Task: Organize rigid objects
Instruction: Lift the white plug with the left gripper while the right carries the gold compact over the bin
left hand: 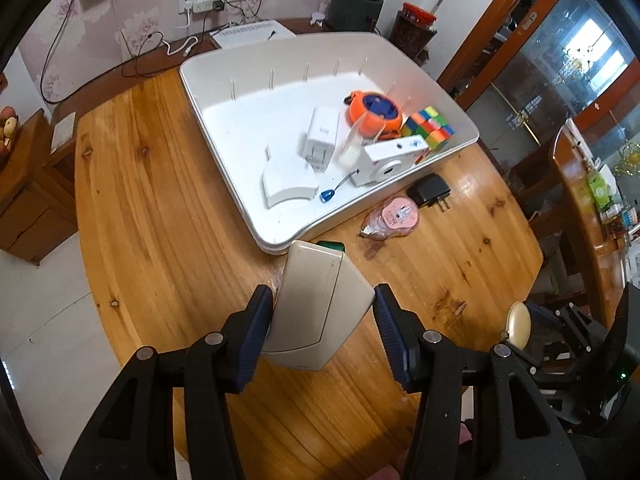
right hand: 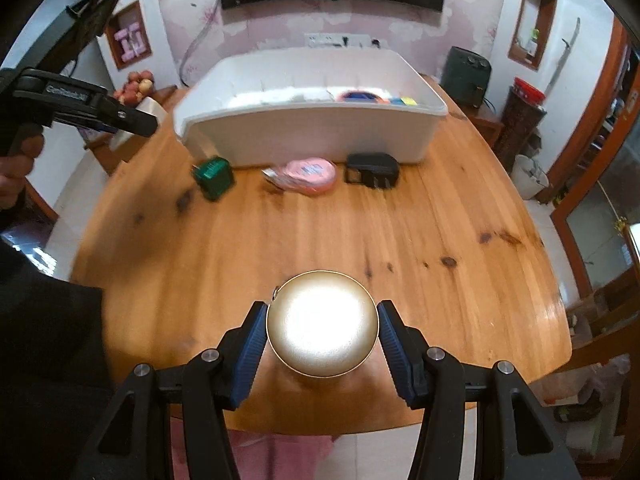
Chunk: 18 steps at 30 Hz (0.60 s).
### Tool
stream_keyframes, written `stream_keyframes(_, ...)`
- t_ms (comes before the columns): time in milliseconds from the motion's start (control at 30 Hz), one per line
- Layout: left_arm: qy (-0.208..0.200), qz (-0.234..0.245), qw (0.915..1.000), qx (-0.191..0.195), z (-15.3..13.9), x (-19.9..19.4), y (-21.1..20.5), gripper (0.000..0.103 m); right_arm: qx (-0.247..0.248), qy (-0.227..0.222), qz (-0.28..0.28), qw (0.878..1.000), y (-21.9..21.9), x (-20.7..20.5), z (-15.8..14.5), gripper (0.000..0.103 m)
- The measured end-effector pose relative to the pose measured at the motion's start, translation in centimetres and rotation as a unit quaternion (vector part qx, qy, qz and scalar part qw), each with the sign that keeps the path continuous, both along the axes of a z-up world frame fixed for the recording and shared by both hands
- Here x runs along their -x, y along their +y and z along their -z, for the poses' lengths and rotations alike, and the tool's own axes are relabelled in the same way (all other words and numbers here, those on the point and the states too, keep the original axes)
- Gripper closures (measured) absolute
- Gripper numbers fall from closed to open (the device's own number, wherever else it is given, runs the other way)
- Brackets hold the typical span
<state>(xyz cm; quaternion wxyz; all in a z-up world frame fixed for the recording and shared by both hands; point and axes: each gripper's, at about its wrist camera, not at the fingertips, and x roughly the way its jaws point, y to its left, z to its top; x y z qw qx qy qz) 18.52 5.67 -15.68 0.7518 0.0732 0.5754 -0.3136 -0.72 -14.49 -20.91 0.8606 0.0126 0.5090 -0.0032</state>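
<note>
Some toys sit in the white bin (left hand: 460,118), each tongs squeezes one thing, three more wait on the bench (right hand: 440,240): left tongs (left hand: 323,309) grip a beige box (left hand: 316,304), right tongs (right hand: 322,322) a round gold case (right hand: 322,322).

Black hand-held gripper (left hand: 324,320), blue ribbed pads (left hand: 256,336), silver screws.

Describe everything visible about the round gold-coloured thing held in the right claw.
The round gold disc is a flat, circular case with a smooth, shiny metallic-looking face that glares white in the middle, and a thin darker rim. A tiny loop or catch sticks out at its upper left edge. The right claw is shut on it, blue ribbed pads pressing its left and right sides. It is held face-up above the wooden table, touching nothing else. From the left wrist view it appears edge-on as a pale oval.
</note>
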Motion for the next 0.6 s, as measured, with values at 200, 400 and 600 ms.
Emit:
stream_keyframes(200,-0.022,-0.020,0.9992,0.026,-3.1,0.2,1.6,0.047,-0.007,-0.036,-0.047,0.998,2.1,-1.5,-4.0,0.048)
stream_keyframes(400,-0.045,-0.046,0.9971,0.039,-5.2,-0.2,2.7,0.047,-0.005,-0.072,-0.077,0.994,2.6,-3.8,-6.9,0.047)
stream_keyframes(600,-0.067,-0.077,0.9938,0.044,-6.8,-1.3,2.6,0.047,-0.018,-0.104,-0.111,0.988,2.0,-6.7,-9.1,0.047)
